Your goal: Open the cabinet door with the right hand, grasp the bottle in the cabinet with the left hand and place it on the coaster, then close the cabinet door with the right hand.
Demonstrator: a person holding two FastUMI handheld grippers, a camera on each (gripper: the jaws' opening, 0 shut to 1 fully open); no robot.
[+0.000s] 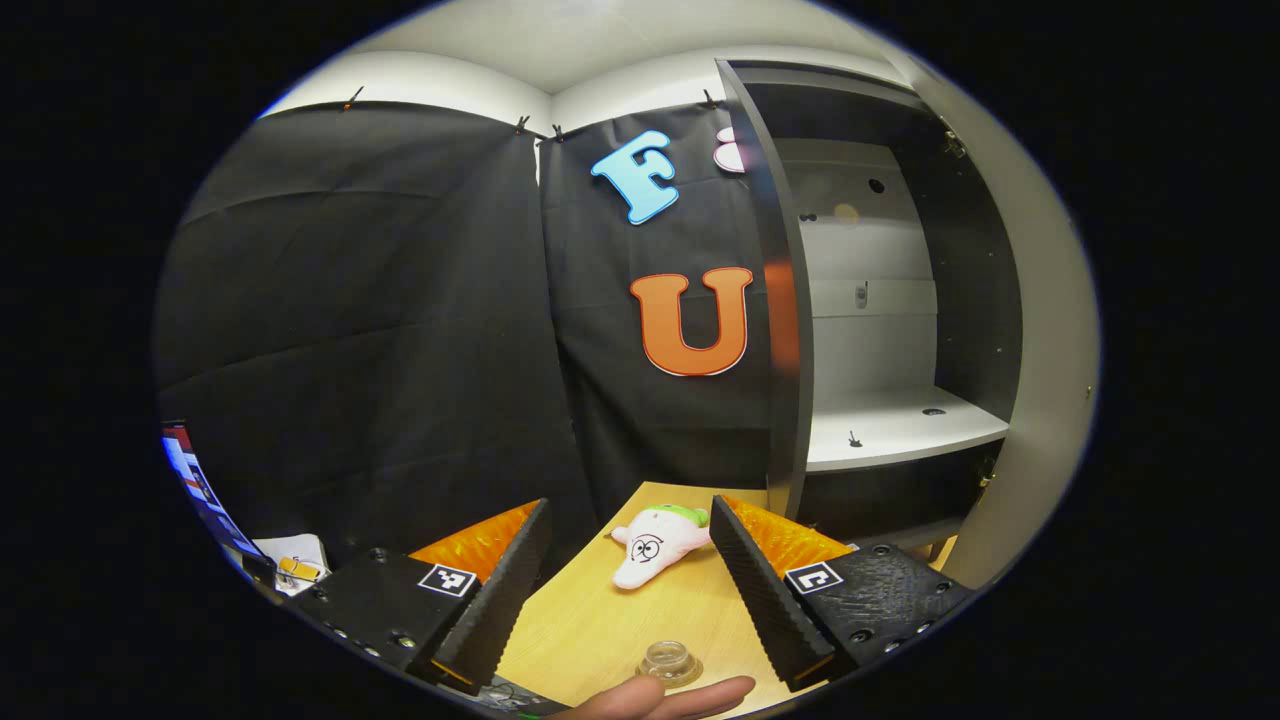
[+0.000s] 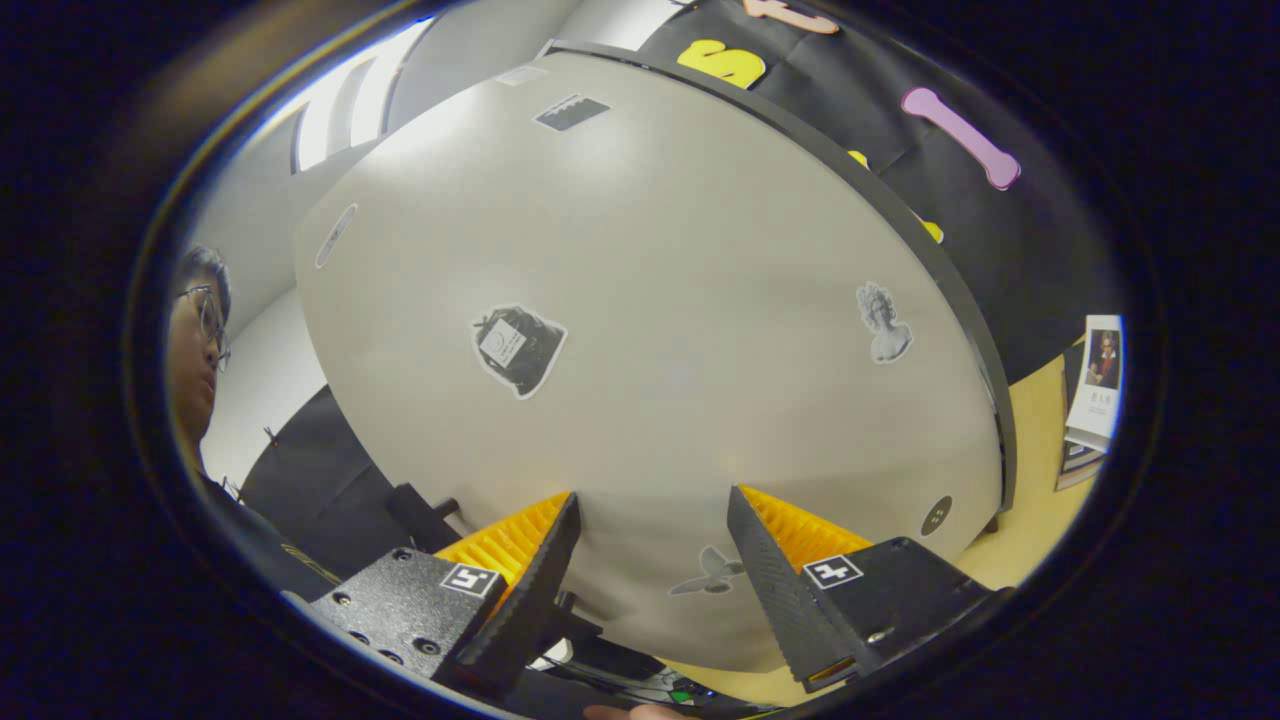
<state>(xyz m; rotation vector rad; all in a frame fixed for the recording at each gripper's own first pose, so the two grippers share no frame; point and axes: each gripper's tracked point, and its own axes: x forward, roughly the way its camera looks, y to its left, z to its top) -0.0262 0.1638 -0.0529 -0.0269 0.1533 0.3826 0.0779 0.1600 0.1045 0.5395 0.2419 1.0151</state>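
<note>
In the left gripper view the cabinet (image 1: 900,430) stands open at the right, its door (image 1: 785,330) seen edge-on. Its white shelves carry only small dark fittings. My left gripper (image 1: 630,520) is open over the wooden table (image 1: 590,620), with nothing between its fingers. A small clear bottle (image 1: 668,660), seen mostly from its top, stands on the table low between the fingers, and a person's finger (image 1: 660,697) lies just in front of it. In the right gripper view my right gripper (image 2: 653,500) is open close to the pale door face (image 2: 680,330), which carries several stickers.
A white plush toy (image 1: 655,545) with a green tuft lies on the table near the cabinet's foot. A person (image 2: 200,330) stands at the left of the right gripper view. A booklet (image 2: 1095,390) leans at the table's right side. Papers (image 1: 290,560) lie low at the left.
</note>
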